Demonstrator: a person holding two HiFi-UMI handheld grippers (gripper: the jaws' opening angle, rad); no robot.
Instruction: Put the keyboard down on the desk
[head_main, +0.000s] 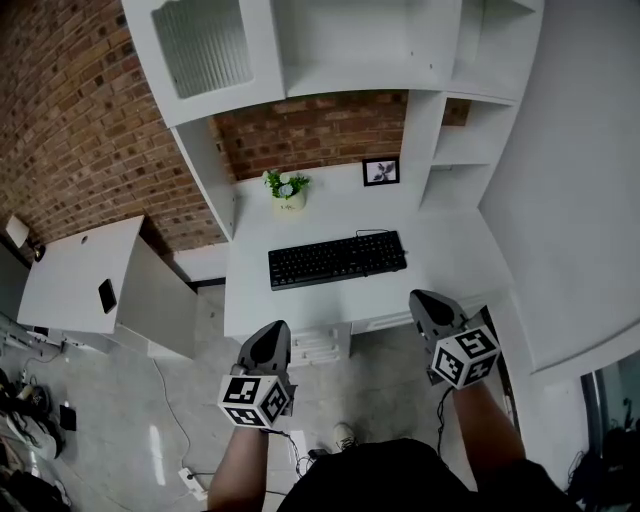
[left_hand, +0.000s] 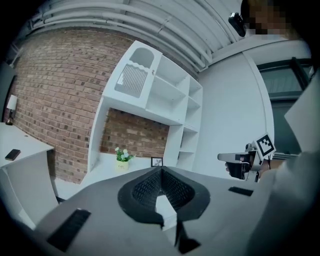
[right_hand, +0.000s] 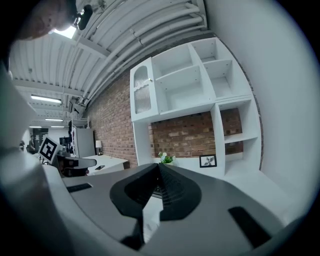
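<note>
Looks done: keyboard (head_main: 337, 259) lies flat mid-desk (head_main: 450, 262). Left hand-held gripper (head_main: 272, 335) and right hand-held gripper (head_main: 428, 303) are both closed on nothing, just off the near edge. Next move, I'd guess: simply back away. Open room on the near side; plant (head_main: 287, 188) sits far.

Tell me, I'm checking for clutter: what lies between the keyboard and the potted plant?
Only bare desk separates keyboard and potted plant, per the head view.

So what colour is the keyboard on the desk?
Black. The keyboard lies on the white desk, clearest in the head view.
</note>
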